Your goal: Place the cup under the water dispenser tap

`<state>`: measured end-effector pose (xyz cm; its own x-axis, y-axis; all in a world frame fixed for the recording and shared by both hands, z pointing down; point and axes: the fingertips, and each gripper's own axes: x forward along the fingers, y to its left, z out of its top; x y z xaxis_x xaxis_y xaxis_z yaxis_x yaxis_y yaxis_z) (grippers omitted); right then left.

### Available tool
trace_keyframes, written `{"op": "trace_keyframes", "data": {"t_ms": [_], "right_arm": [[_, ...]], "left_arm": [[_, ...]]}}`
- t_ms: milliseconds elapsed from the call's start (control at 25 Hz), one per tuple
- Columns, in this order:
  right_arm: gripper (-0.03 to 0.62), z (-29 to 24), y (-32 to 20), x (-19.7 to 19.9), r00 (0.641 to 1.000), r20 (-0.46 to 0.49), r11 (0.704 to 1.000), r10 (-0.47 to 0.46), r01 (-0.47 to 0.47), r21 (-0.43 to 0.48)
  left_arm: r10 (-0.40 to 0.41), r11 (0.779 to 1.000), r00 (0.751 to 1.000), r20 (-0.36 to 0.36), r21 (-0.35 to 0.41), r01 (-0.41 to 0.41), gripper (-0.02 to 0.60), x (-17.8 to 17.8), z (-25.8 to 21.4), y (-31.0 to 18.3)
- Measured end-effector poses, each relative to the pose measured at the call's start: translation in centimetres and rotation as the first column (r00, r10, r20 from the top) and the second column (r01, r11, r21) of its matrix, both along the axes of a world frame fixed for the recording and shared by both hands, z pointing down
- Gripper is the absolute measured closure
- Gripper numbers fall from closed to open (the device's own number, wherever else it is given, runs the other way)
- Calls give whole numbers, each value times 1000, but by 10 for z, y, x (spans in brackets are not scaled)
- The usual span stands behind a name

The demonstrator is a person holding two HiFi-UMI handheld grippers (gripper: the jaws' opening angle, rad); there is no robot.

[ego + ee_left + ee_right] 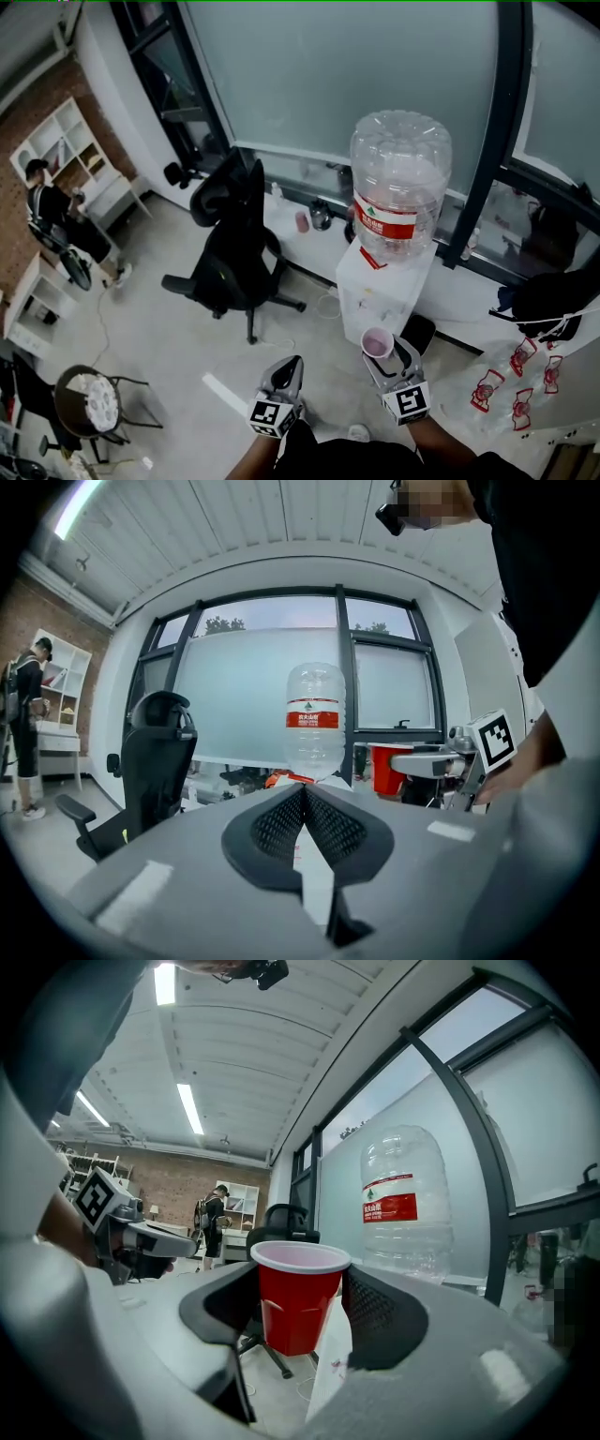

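A red plastic cup (298,1297) with a white inside stands upright between the pads of my right gripper (300,1288), which is shut on its sides. In the head view the cup (378,343) hangs just in front of the white water dispenser (375,292), near its tap area and low on its front. A large clear bottle (400,183) with a red label tops the dispenser. My left gripper (288,371) is to the left of the cup, level, with its jaws together and nothing between them. In the left gripper view the bottle (316,719) is straight ahead.
A black office chair (234,248) stands left of the dispenser. A low ledge (291,211) with small items runs along the window. A person (56,211) stands by white shelves far left. A round stool (89,403) is at lower left; printed plastic bags (516,375) lie at right.
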<state>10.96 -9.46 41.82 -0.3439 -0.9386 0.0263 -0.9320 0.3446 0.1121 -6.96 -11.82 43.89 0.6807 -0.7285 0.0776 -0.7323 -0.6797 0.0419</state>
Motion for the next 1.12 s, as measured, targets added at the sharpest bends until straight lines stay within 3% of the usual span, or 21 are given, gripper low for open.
{"op": "trace_keyframes", "data": {"t_ms": [240,560,680,1120], "right_arm": [[321,0,-17,-3,997,-39,998,66,-66,6],[321,15,-51,-26,977,-59,978,207,-209,-28],[321,23,-63,-33,957,-4,956,290,-290,-49],[321,25,-84,-53,872,-11,872,489,-489,-3]], "left_arm": [[101,995,995,-22,-13,-102,565,13,4,-34],[253,968,968,-3,1,-253,565,1,0,-94],[307,952,952,2,8,-307,565,-10,-2,-116],[471,882,882,-6,-24,-471,565,-18,16,-167]]}}
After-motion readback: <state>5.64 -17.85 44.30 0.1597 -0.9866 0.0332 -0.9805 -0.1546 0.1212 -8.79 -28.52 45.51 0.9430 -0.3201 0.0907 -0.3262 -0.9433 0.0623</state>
